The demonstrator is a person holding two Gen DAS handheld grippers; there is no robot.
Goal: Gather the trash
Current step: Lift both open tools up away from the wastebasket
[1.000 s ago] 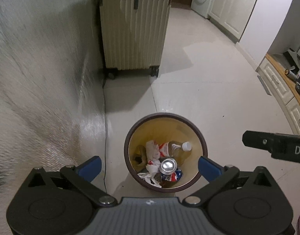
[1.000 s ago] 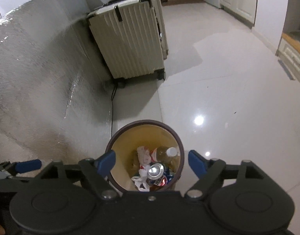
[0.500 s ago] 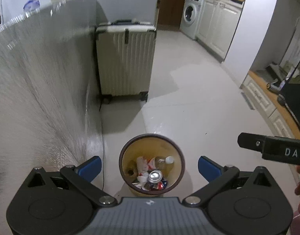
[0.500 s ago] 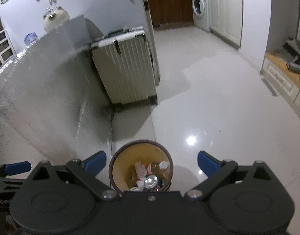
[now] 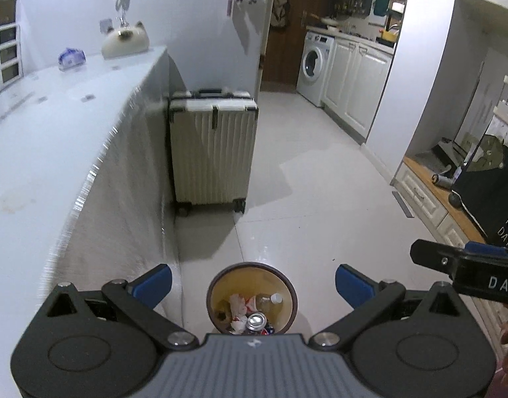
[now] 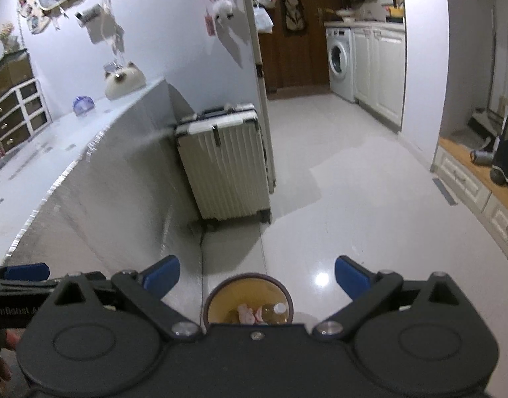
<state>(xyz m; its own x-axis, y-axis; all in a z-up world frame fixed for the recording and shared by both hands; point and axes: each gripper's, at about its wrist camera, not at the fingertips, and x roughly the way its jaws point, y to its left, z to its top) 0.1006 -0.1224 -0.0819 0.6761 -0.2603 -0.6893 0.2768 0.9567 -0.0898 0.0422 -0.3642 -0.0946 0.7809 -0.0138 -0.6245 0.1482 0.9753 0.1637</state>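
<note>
both grippers have risen, fingers spread (empty); bin (image 5: 251, 298) holds a bottle (image 5: 267, 299), can (image 5: 256, 321) and wrappers (image 5: 238, 305).

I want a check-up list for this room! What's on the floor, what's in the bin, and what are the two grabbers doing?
Surface: glossy pale tiled floor, with a lamp glare in the right wrist view.
Job's things: round brown bin with yellow inside holds a plastic bottle with white cap, a silver-topped drink can and crumpled white wrappers.
Clutter: nothing seen loose on the floor.
Grippers: left gripper open, empty; right gripper open, empty, jaws just opened wider.
Cables: thin dark cable along the floor beside the counter.
Surroundings: cream ribbed suitcase, long grey counter, white washing machine.
</note>
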